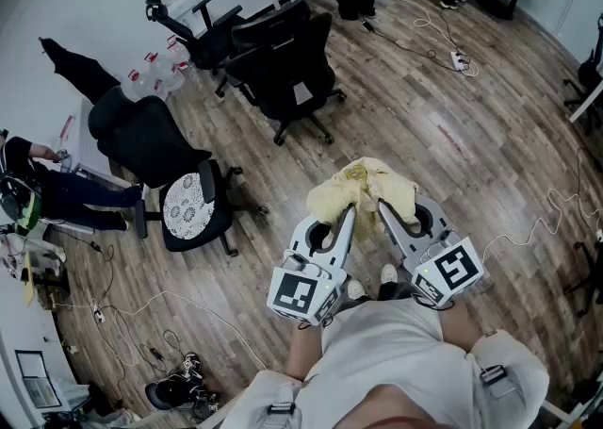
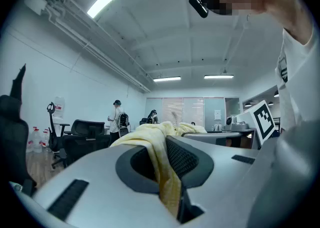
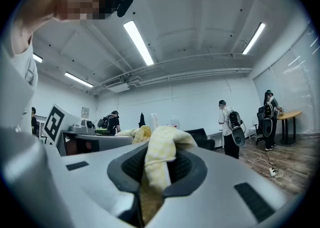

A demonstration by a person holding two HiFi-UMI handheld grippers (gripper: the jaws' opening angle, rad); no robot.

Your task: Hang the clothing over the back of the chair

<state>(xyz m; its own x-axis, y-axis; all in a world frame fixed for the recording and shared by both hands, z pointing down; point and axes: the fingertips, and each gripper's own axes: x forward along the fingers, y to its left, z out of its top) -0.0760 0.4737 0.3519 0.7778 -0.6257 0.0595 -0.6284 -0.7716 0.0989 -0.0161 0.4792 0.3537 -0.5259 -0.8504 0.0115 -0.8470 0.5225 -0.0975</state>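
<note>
— Left gripper (image 1: pixel 350 217), what's in it?
— Its jaws are pinched narrow on a fold of the yellow clothing (image 1: pixel 364 186). The right gripper (image 1: pixel 383 208) clamps another fold just beside it.
— Where's the garment?
— Bunched between both, held above the wooden floor (image 1: pixel 452 125). The black chair (image 1: pixel 146 140) with a patterned seat stands well apart, to the left.

Right gripper (image 3: pixel 162 172): grey jaws closed on a bunched fold of yellow clothing (image 3: pixel 161 149), which rises out between the ribbed pads. Left of it: left gripper (image 3: pixel 125 136) with its marker cube, more yellow fabric at its tip. Background: white room, ceiling strip lights (image 3: pixel 140 41), person with backpack (image 3: pixel 230 127), wooden table (image 3: pixel 290 116), wood floor (image 3: pixel 287 159).
</note>
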